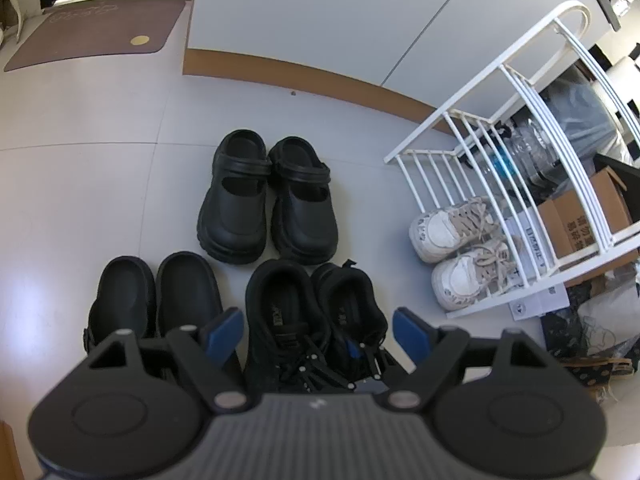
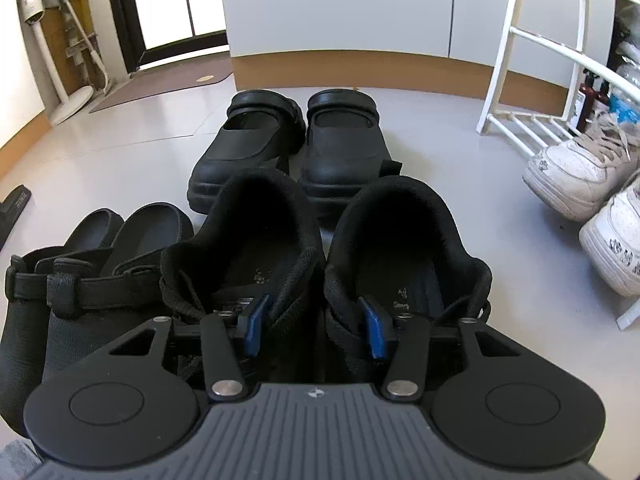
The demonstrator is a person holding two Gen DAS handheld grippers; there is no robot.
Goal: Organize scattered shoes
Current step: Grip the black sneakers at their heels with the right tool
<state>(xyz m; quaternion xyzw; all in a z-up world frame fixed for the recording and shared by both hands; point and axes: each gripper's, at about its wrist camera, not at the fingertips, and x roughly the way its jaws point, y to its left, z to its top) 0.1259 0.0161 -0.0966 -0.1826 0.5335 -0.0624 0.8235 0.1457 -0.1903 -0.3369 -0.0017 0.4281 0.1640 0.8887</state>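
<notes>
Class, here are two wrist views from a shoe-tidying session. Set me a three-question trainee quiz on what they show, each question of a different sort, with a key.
1. True or false: the white lace-up sneakers sit on the lowest tier of the white metal shoe rack.
2. Multiple choice: the right gripper has its blue fingertips: A) clamped on one heel; B) one inside each of the two black lace-up sneakers, with their adjoining inner walls between them; C) above bare floor.
3. Fill in: the black chunky-soled clogs with straps stand side by side, toes pointing ____ the camera in the left wrist view.

Key: 1 true; 2 B; 3 toward.
</notes>
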